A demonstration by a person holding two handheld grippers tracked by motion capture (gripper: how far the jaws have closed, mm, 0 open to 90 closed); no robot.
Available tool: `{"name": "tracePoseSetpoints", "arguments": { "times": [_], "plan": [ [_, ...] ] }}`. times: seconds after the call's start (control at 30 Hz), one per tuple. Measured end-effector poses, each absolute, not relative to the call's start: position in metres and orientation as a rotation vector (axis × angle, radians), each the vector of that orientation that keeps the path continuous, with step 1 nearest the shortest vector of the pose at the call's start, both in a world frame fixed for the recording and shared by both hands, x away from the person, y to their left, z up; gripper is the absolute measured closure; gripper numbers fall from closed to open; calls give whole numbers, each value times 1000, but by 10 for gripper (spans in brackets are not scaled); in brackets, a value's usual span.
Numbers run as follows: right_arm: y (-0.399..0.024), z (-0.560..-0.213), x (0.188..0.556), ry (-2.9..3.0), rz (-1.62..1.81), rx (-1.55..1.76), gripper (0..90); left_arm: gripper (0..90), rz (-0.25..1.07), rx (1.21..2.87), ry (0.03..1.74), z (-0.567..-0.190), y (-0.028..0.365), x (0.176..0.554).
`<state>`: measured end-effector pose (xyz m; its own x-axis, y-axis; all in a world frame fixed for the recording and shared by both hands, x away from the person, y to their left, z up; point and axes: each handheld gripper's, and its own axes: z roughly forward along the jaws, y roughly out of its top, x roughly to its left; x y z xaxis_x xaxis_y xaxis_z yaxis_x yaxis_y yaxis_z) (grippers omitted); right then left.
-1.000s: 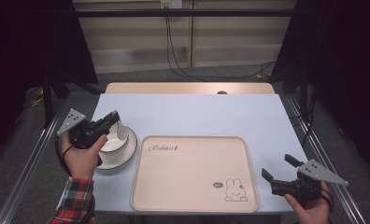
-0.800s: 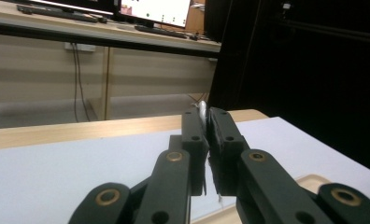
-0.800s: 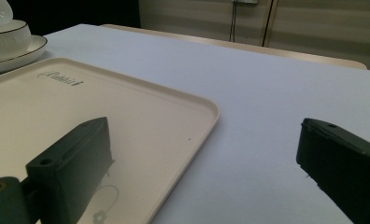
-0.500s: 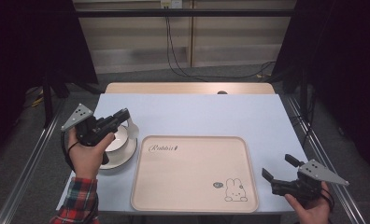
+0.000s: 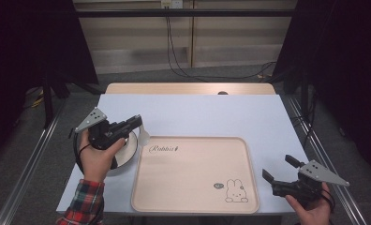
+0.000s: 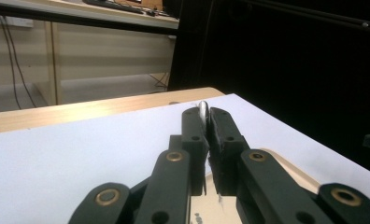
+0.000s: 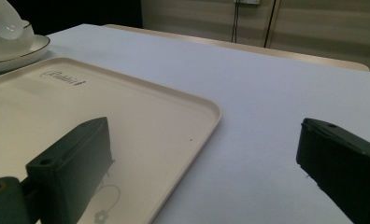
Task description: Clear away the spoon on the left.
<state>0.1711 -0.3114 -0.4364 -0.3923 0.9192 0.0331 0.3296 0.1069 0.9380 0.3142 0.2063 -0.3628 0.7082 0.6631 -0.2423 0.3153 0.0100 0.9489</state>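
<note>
A white spoon is pinched by its handle in the left gripper and has been lifted out of the bowl toward the tray. The right gripper has stayed spread beside the tray.

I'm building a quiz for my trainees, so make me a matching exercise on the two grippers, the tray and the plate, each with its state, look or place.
Column one:
1. left gripper
2. right gripper
3. tray
4. plate

Column two:
A. open, holding nothing, by the tray's near right corner
B. shut on the white spoon
C. on the table, just left of the tray
D. beige, with a rabbit drawing and the word Rabbit

Pairs: 1-B, 2-A, 3-D, 4-C
</note>
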Motion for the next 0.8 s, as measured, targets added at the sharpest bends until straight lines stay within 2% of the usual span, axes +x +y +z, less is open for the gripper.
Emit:
{"name": "tracePoseSetpoints", "arguments": {
  "times": [0.8],
  "plan": [
    [-312, -437, 172, 1806, 1279, 1206, 30, 855, 217, 1659, 775, -386, 180, 305]
  ]
}}
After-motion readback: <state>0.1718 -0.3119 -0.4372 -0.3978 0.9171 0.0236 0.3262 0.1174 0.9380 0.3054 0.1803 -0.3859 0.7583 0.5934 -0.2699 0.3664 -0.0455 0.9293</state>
